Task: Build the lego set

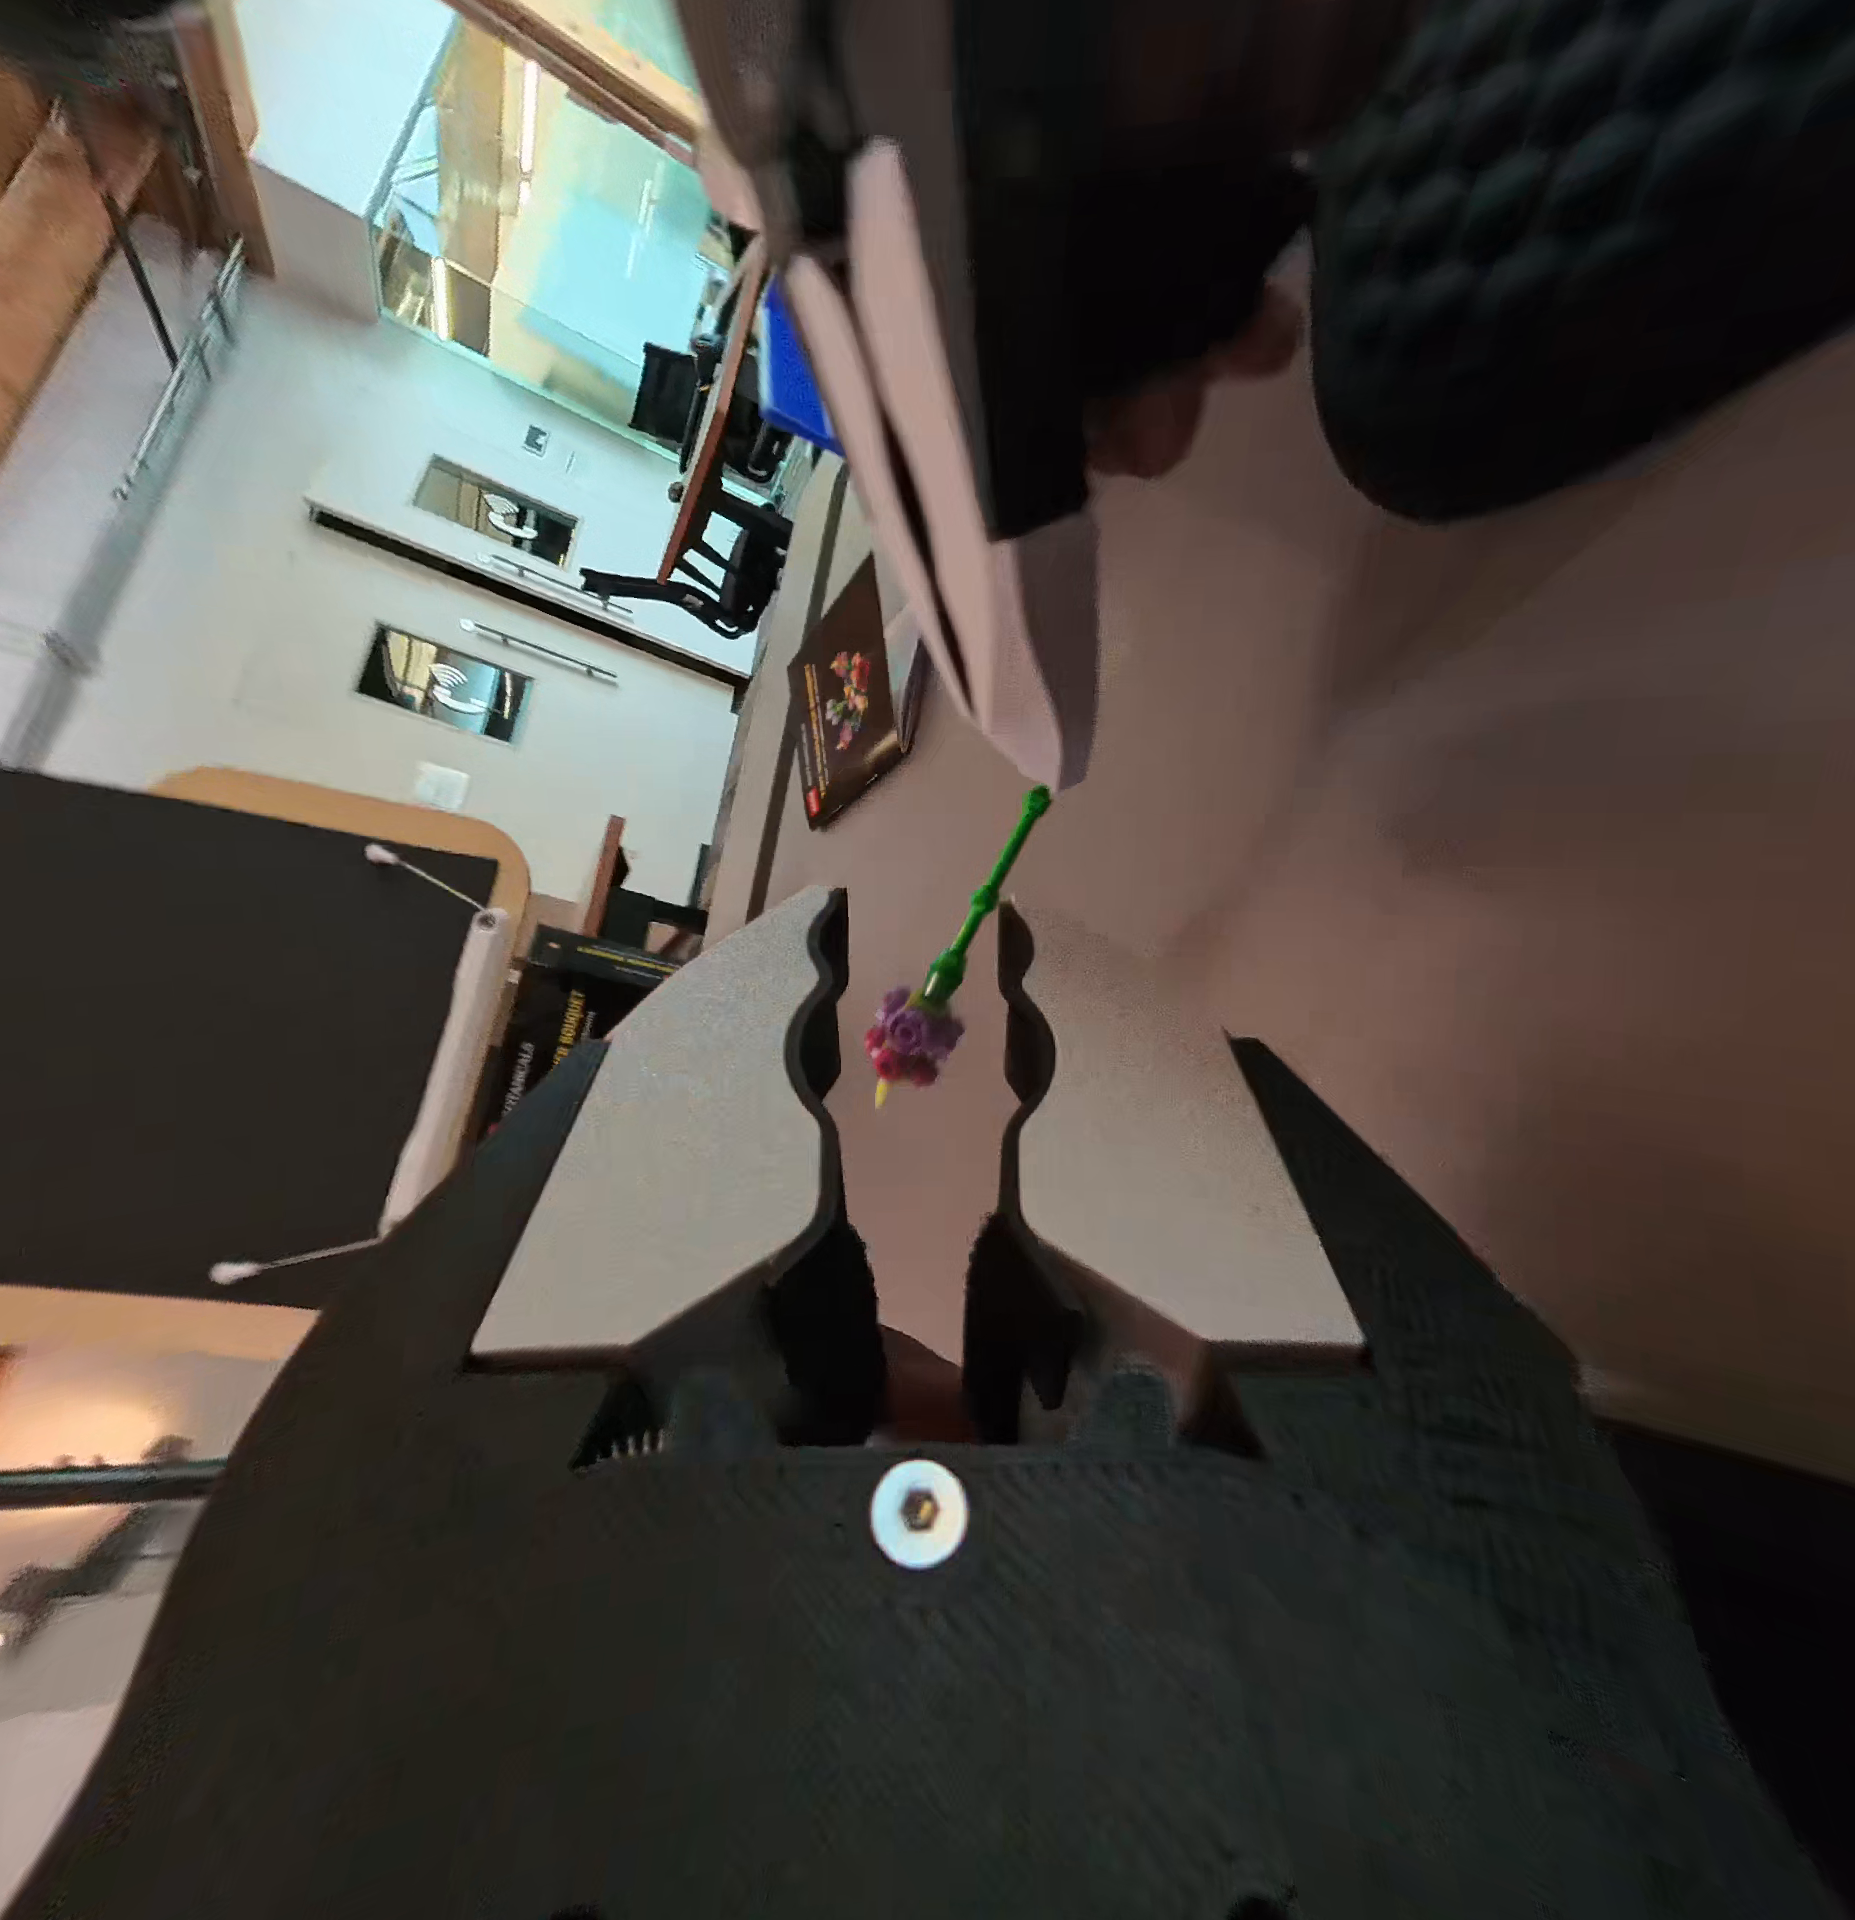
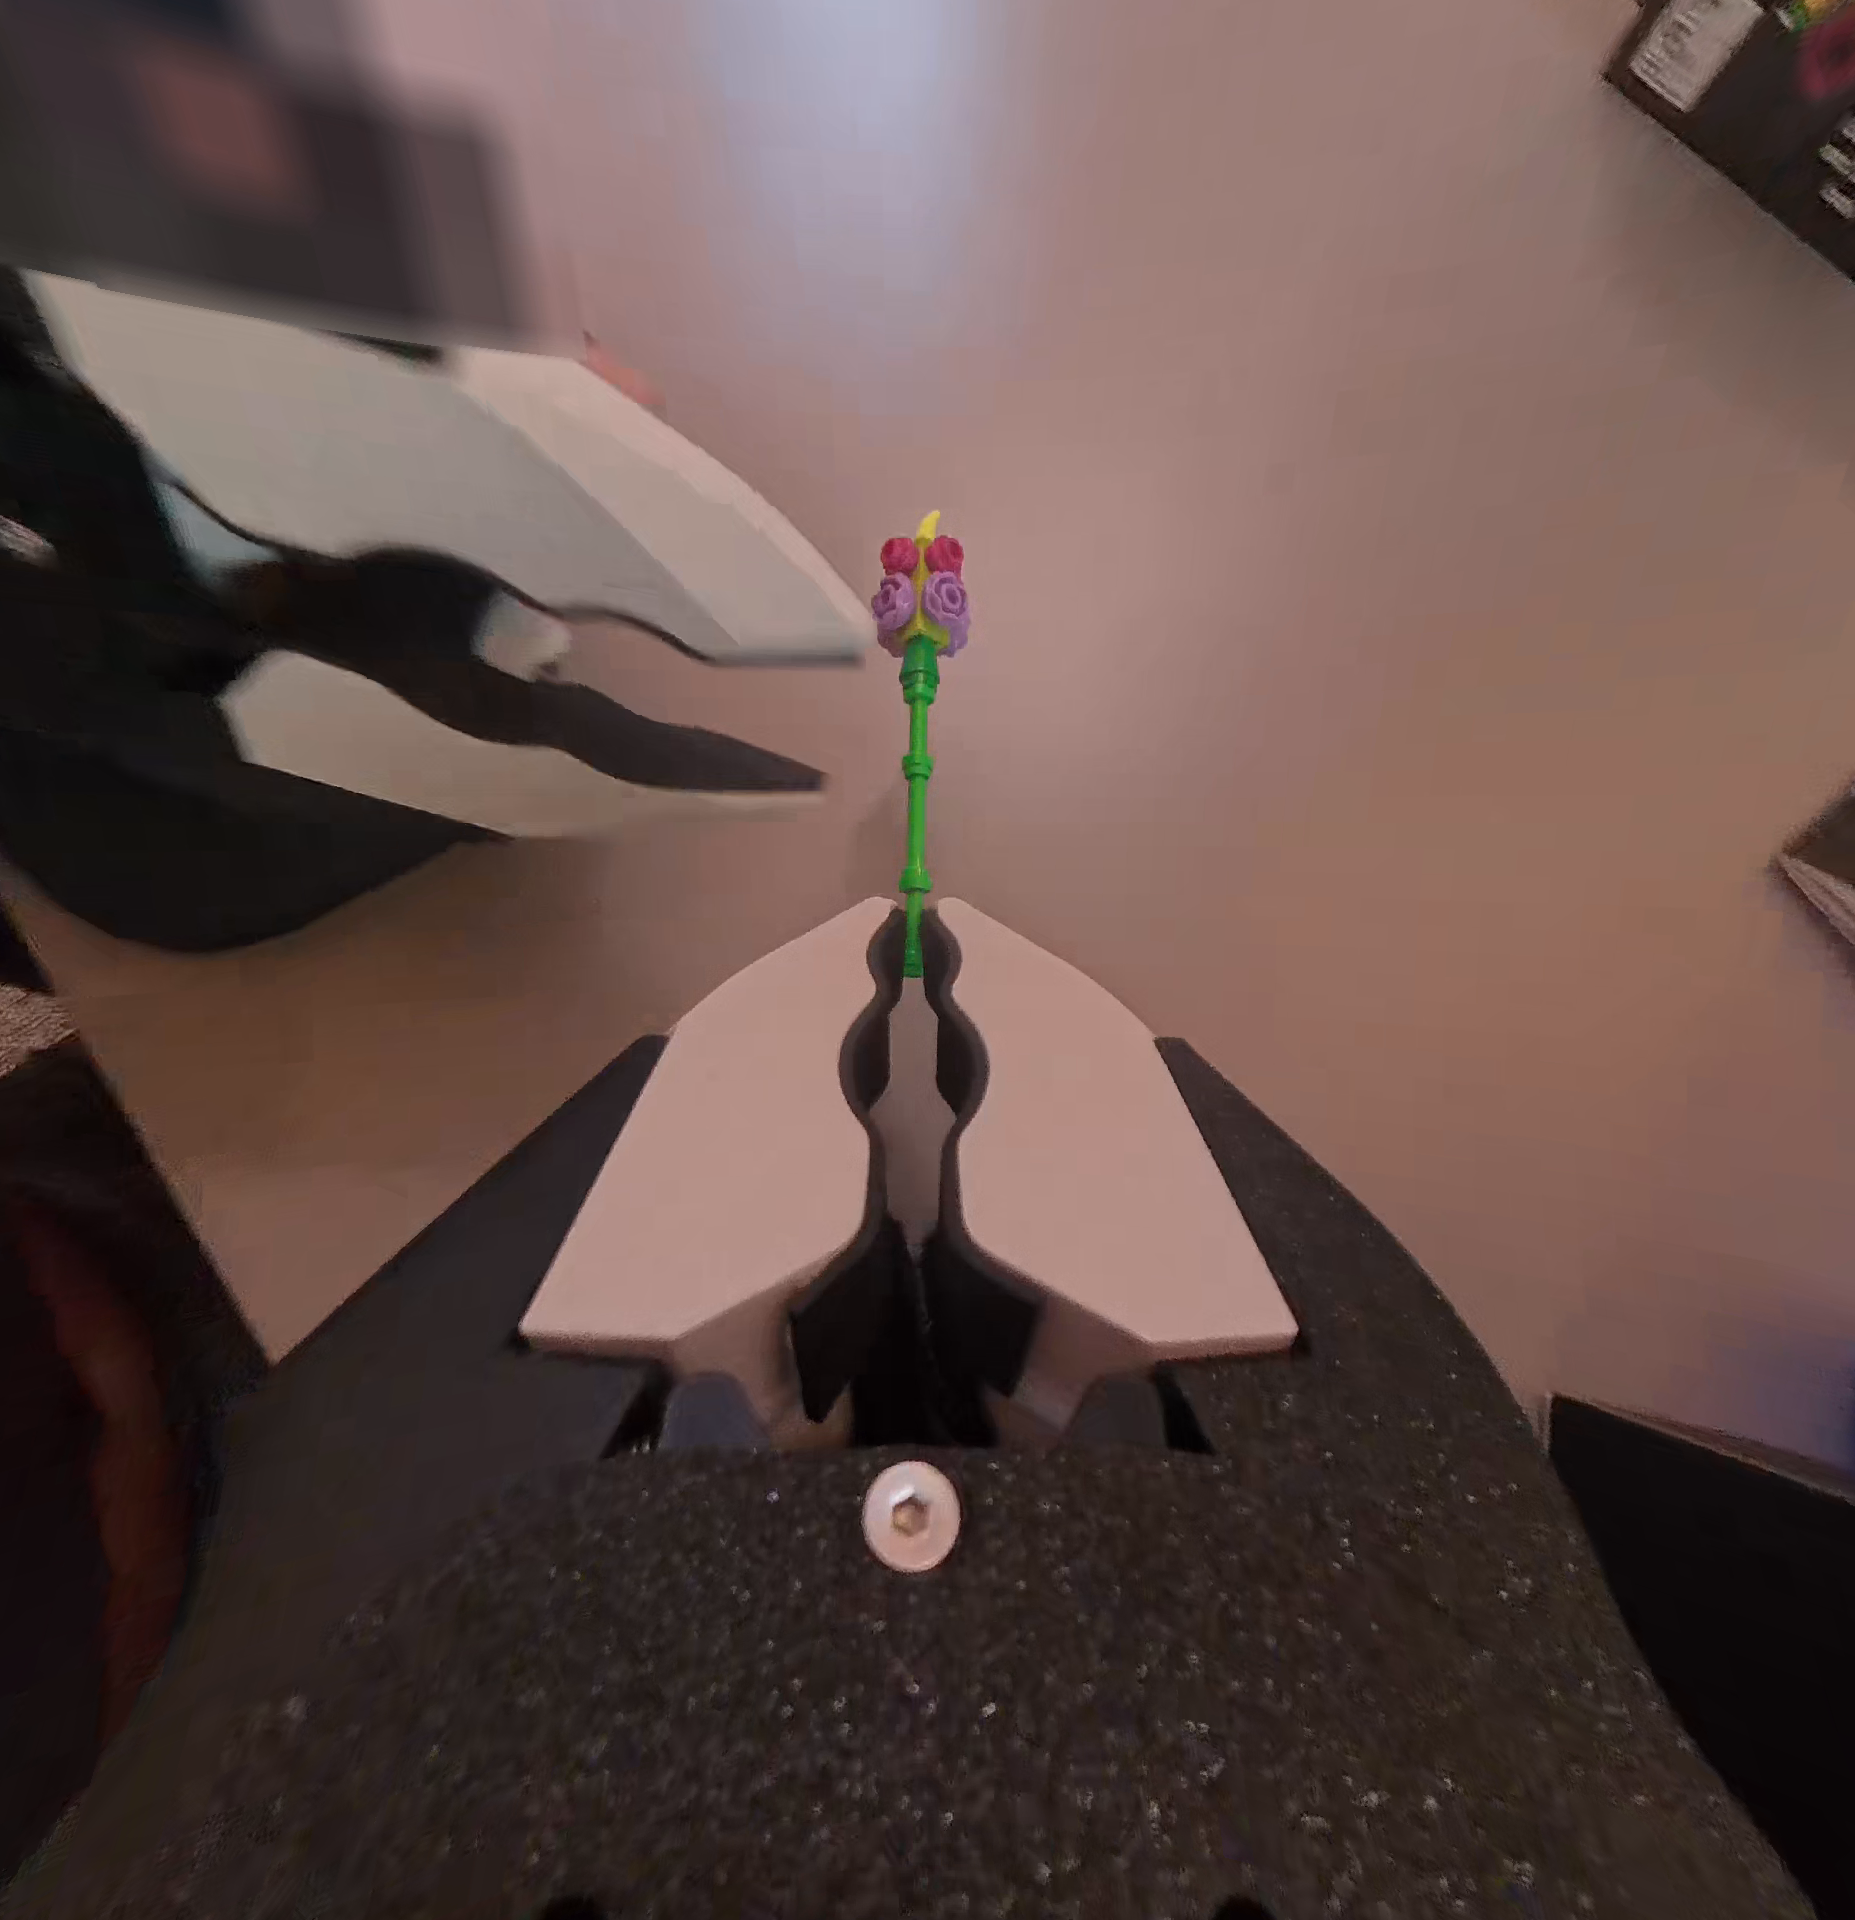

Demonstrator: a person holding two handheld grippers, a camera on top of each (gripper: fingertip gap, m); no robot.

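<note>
A lego flower (image 2: 916, 727) has a thin green stem and a head of purple and magenta blossoms with a yellow tip. My right gripper (image 2: 915, 914) is shut on the bottom end of the stem and holds the flower out in front of it, above the table. My left gripper (image 1: 921, 914) is open and empty, with the flower head (image 1: 910, 1034) between its fingers and not touched. In the right wrist view the left gripper (image 2: 840, 717) comes in from the left, jaws apart, its tips just left of the stem. In the left wrist view the right gripper (image 1: 1048, 779) holds the stem end.
The pale table (image 2: 1318, 623) lies under both grippers. A dark instruction booklet (image 1: 845, 717) lies on it, also at the top right corner of the right wrist view (image 2: 1775, 114). A dark lego box (image 1: 564, 1029) stands by the table edge. A person's hand (image 1: 1162, 405) holds the right gripper.
</note>
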